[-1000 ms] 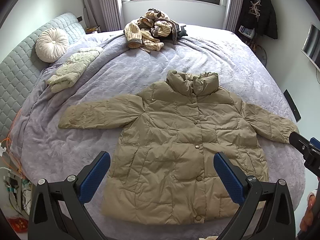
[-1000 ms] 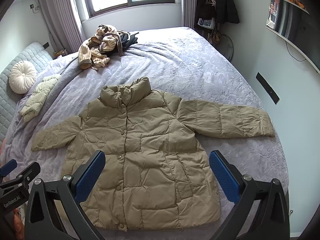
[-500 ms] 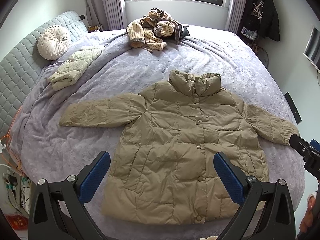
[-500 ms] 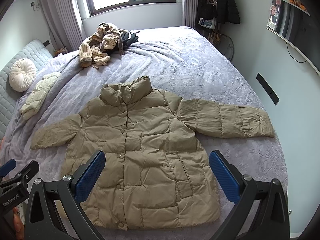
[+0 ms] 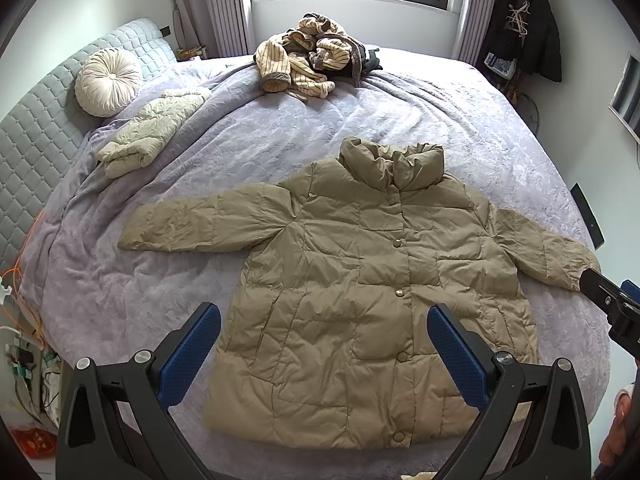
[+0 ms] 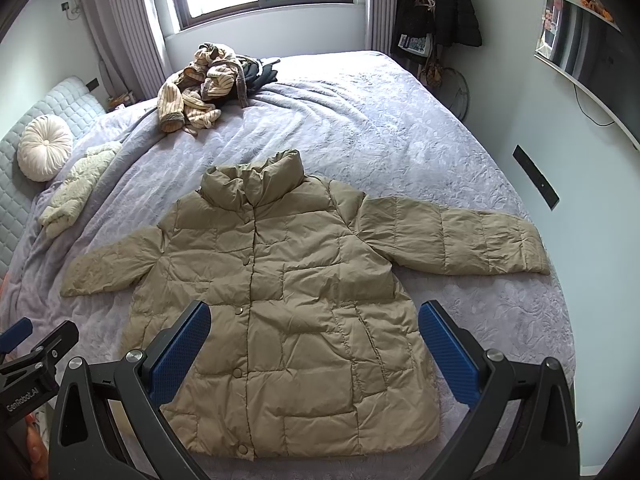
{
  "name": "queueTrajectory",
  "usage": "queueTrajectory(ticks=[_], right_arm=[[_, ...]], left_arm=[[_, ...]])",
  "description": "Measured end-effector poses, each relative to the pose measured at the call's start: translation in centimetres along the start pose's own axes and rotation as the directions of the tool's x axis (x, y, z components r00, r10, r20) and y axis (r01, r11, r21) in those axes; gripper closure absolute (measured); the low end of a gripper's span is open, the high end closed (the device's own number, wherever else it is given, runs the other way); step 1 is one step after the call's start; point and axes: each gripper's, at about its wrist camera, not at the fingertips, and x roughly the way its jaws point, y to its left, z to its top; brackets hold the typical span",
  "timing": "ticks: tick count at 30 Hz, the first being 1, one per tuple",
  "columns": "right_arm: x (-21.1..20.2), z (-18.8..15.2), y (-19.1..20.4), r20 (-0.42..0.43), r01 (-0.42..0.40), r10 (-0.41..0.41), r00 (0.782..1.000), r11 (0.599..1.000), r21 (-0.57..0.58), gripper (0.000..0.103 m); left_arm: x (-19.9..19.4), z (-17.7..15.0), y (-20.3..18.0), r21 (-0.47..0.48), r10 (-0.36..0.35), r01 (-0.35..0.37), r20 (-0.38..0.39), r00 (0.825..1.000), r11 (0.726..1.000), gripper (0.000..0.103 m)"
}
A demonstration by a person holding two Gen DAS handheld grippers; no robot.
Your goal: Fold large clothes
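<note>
Right wrist view, mirror, left wrist misses it

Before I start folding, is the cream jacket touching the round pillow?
Apart. In the left wrist view, purple blanket shows between the cream jacket and the round pillow.

left gripper spread wide, empty | khaki jacket flat, buttoned | bed

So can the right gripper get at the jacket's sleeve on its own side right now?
Probably yes. The right gripper is open and holds nothing, and the sleeve lies flat and uncovered on the bedspread, with nothing between them.
</note>
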Motion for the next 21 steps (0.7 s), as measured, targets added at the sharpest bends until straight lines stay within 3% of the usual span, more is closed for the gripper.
queueTrajectory(ticks=[21], right_arm=[[0.22, 0.05, 0.14, -0.003, 0.003, -0.003, 1.000, 1.000, -0.004, 0.000]], left_arm=[[0.05, 0.10, 0.01, 0.000, -0.001, 0.001, -0.004, 1.000, 1.000, 0.000]])
